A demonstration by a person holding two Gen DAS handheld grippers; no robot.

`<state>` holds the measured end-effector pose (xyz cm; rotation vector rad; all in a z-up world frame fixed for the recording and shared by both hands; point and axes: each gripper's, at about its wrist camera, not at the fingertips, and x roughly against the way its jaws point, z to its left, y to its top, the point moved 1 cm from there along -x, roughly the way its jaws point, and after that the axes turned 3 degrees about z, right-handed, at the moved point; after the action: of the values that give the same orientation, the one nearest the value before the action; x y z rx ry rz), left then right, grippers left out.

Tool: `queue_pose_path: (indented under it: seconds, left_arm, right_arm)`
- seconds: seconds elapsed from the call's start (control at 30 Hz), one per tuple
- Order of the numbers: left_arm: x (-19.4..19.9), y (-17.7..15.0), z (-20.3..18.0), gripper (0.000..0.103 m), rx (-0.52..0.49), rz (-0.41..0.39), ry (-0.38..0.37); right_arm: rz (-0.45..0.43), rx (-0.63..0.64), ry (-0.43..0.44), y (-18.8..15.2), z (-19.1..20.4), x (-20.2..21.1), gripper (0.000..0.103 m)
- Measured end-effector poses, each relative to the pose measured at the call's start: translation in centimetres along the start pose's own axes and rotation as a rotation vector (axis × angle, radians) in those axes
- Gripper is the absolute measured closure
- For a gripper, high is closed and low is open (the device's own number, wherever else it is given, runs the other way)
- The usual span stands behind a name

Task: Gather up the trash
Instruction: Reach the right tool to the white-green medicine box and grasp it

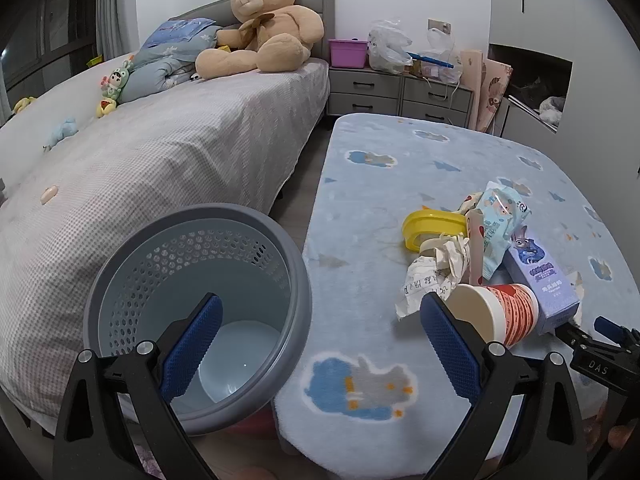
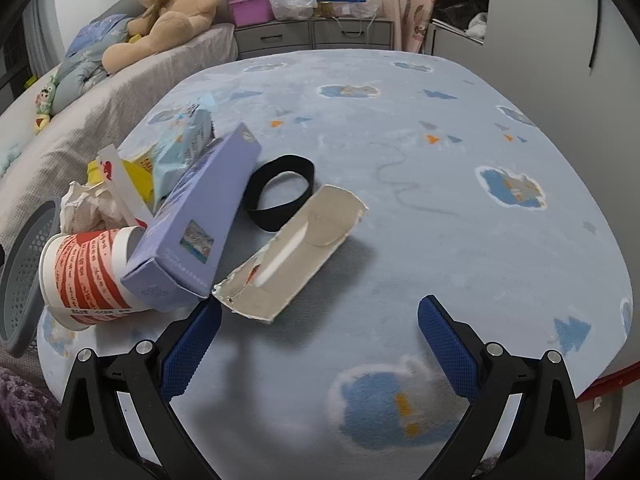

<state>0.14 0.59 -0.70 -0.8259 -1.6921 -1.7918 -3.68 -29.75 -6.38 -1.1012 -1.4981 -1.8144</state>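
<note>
Right wrist view shows the wide-open, empty right hand-held gripper [image 2: 320, 320] just behind the torn grey cardboard box [image 2: 292, 250], lying slantwise up-right.

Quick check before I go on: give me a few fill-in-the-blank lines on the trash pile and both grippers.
1. The paper cup lies on its ____.
2. The purple box leans on the ____.
3. The grey basket holds ____ trash so far.
4. The left gripper and right gripper are both ____.

Missing words: side; cup; no; open
</note>
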Motion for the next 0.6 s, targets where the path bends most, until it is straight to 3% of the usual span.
queue_pose_path:
  seconds: [0.23, 0.6]
  left_arm:
    - [-0.1, 0.0, -0.3, 0.008, -0.005, -0.001, -0.008]
    - [-0.1, -0.1, -0.6, 0.008, -0.009, 0.000, -0.015]
  right_arm:
    - [-0.002, -0.076, -0.017, 0.1, -2.6, 0.2, 0.006]
    - [0.011, -0.052, -0.009, 0.3, -1.7, -0.4, 0.006]
